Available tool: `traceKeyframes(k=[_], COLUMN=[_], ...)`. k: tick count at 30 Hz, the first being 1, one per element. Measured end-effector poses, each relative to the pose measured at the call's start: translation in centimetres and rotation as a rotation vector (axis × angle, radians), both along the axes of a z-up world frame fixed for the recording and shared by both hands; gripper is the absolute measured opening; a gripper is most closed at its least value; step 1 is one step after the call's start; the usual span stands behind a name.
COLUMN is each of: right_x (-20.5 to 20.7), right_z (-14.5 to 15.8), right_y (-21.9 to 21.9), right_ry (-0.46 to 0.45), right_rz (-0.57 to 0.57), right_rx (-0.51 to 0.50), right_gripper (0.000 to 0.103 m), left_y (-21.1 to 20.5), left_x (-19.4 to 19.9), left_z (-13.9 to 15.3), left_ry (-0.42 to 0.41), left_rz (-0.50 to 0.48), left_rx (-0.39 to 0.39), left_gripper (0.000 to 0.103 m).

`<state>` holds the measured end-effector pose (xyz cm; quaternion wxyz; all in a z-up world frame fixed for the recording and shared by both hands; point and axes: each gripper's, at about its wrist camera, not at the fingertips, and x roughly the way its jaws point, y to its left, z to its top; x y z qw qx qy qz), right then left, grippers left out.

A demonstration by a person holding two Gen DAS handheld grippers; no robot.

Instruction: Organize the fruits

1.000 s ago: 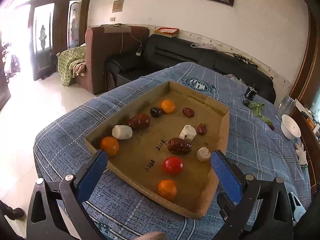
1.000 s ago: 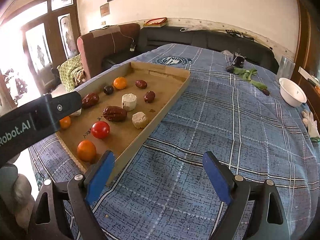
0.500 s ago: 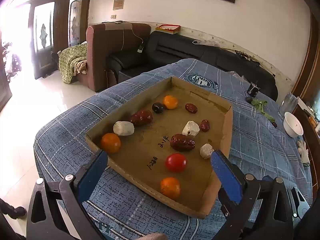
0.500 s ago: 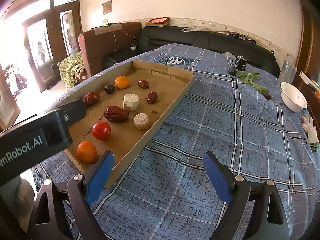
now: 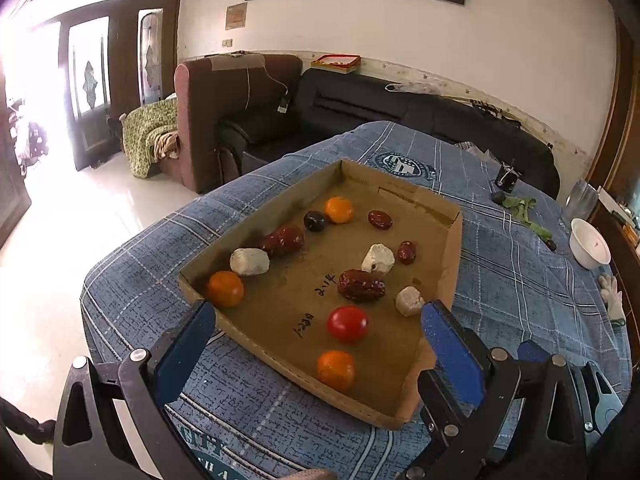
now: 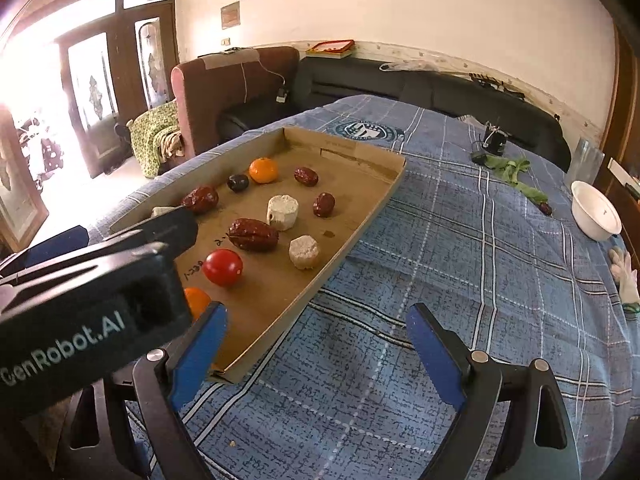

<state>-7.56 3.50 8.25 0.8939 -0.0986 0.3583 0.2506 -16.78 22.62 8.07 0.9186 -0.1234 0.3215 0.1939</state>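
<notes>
Both grippers, left gripper [image 5: 318,350] and right gripper [image 6: 316,342], hover wide open and empty near the cardboard tray [image 5: 452,256], where round fruits may roll if nudged.

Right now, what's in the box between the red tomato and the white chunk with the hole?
A big wrinkly dark red date lies between the red tomato and the holed white chunk, apparently touching the chunk. Both wrist views show it.

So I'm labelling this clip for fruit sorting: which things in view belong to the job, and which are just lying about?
Job:
cardboard tray
oranges
red tomato
dates
dark plum
white chunks
left claw, open
right claw, open

Lying about:
white bowl
green leaves
white glove
</notes>
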Motion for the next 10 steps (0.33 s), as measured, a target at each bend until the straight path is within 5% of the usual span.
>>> traceKeyframes(k=[10], right_x=[1.0], right_z=[0.4], right_y=[-3.2], right_ry=[0.021], right_rz=[-0.053], right_rx=[0.047], right_gripper=[0.095], left_y=[-2.3], left_x=[0.9], left_z=[1.5], left_ry=[-0.002], left_rz=[-0.034], left_rx=[0.067], left_gripper=[0.103])
